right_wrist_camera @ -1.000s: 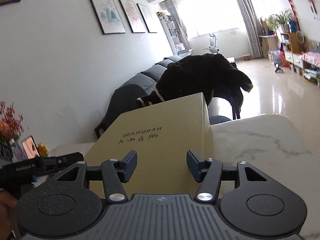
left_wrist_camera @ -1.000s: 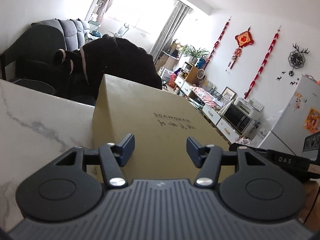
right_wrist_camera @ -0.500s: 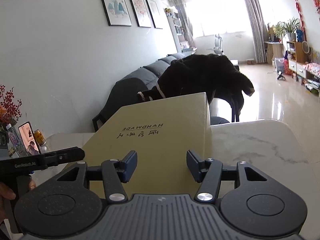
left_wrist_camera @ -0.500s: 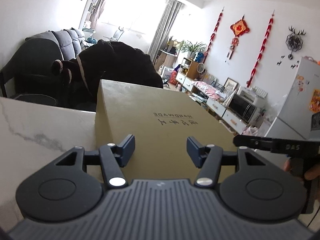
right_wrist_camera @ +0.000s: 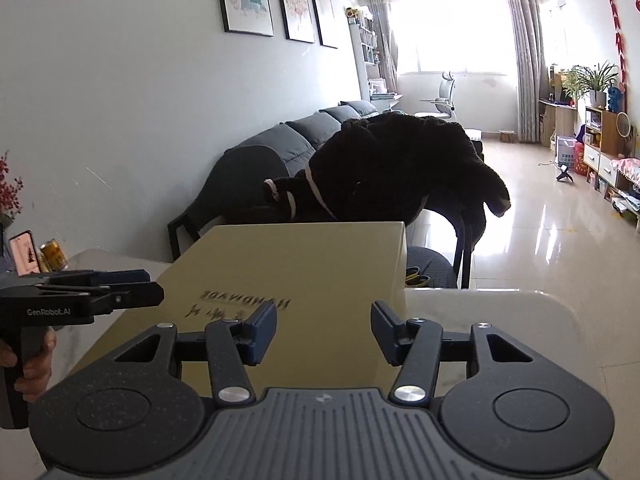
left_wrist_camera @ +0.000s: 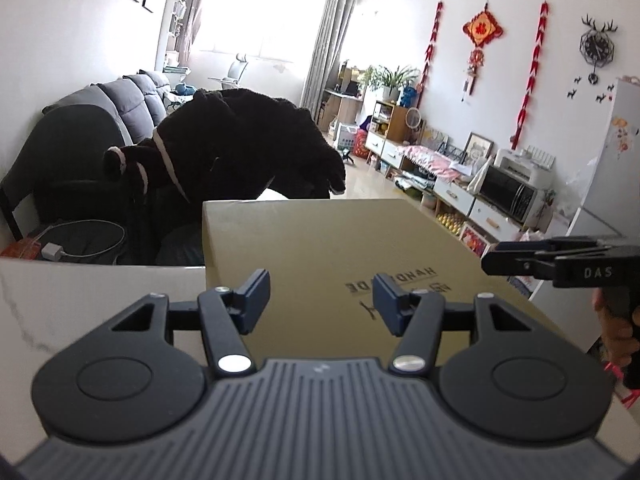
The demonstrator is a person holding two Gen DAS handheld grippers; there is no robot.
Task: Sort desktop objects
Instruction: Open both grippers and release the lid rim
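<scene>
1. A flat olive-tan box (left_wrist_camera: 328,248) lies on the white marble table (left_wrist_camera: 80,304), its lid printed with "HANDMADE" and a line of characters; from the left wrist view its far edge sits at the table's far edge, with bare marble to its left
2. In the right wrist view the same box (right_wrist_camera: 304,264) lies with its right edge next to bare tabletop (right_wrist_camera: 520,320), and the print reads upside down
3. The left gripper (left_wrist_camera: 321,300) hovers over the near part of the lid, its dark blue fingers (left_wrist_camera: 252,300) spread apart with nothing between them but the lid behind; the pads press on nothing
4. The right gripper (right_wrist_camera: 324,334) hangs over the box's near right part, its jaws likewise parted and empty; they have just been closing a little, with no thing between them
5. Each camera catches the other tool: the right gripper (left_wrist_camera: 560,260) enters from the right edge of the left view, held by a hand (left_wrist_camera: 620,332), and the left gripper (right_wrist_camera: 92,292) enters from the left of the right view
6. Beyond the table stand a chair draped with a black fleece garment (right_wrist_camera: 400,168), a grey sofa (right_wrist_camera: 280,148), and at the far left of the table a yellow can (right_wrist_camera: 54,254) beside a phone (right_wrist_camera: 25,251)
</scene>
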